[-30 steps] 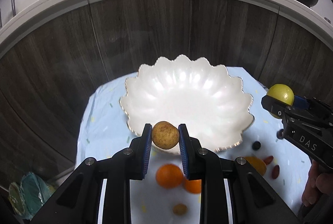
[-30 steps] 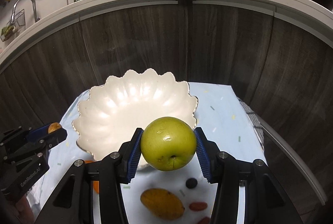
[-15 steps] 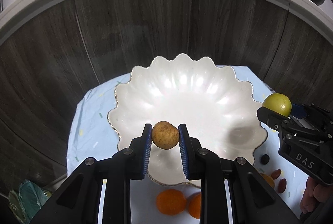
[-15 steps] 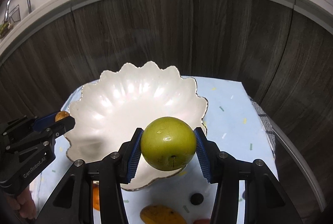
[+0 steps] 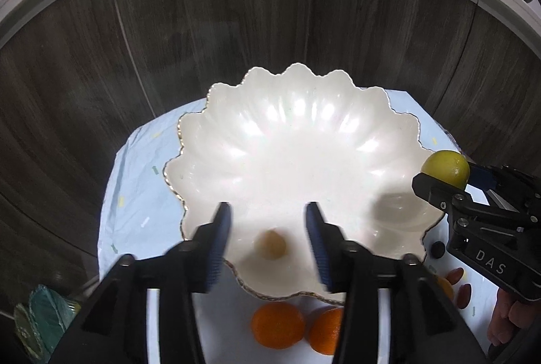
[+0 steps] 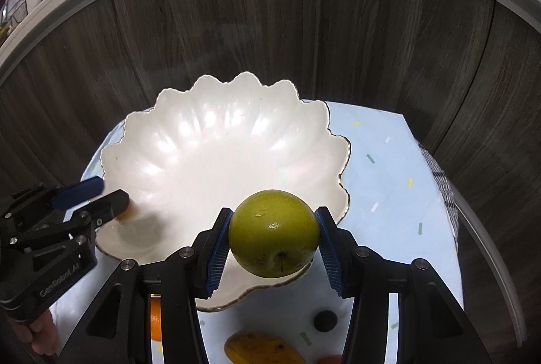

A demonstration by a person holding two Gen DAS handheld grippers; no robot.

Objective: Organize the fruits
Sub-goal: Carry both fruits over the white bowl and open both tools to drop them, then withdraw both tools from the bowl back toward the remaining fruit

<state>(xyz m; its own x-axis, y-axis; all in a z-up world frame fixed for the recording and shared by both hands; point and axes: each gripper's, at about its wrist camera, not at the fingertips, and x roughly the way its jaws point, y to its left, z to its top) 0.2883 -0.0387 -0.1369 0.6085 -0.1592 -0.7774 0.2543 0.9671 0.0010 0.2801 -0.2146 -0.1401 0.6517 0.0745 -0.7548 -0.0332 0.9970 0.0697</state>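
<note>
Over the near side of the white scalloped bowl (image 5: 297,161) hangs the left gripper (image 5: 268,228), and its two blue-padded jaws are spread wide with nothing between them. Below the gap, a small brown round fruit (image 5: 270,244) sits inside the bowl, close to the near rim. It looks blurry, so I cannot tell what kind of fruit it is.

The right gripper (image 6: 274,237) is squeezing a green apple (image 6: 274,234) tight, one pad on each side. The apple's stem end faces the camera. It is held up over the bowl's near right edge.

The bowl stands on a light blue cloth (image 6: 389,168) with little colored flecks. On the cloth, just in front of the bowl, lie two oranges (image 5: 277,325) side by side. Near them, farther right, are a small dark round fruit (image 6: 325,320), a yellow-orange mango (image 6: 260,350) and two little red fruits (image 5: 460,284). Behind it all are dark wood cabinet doors (image 5: 236,43).
</note>
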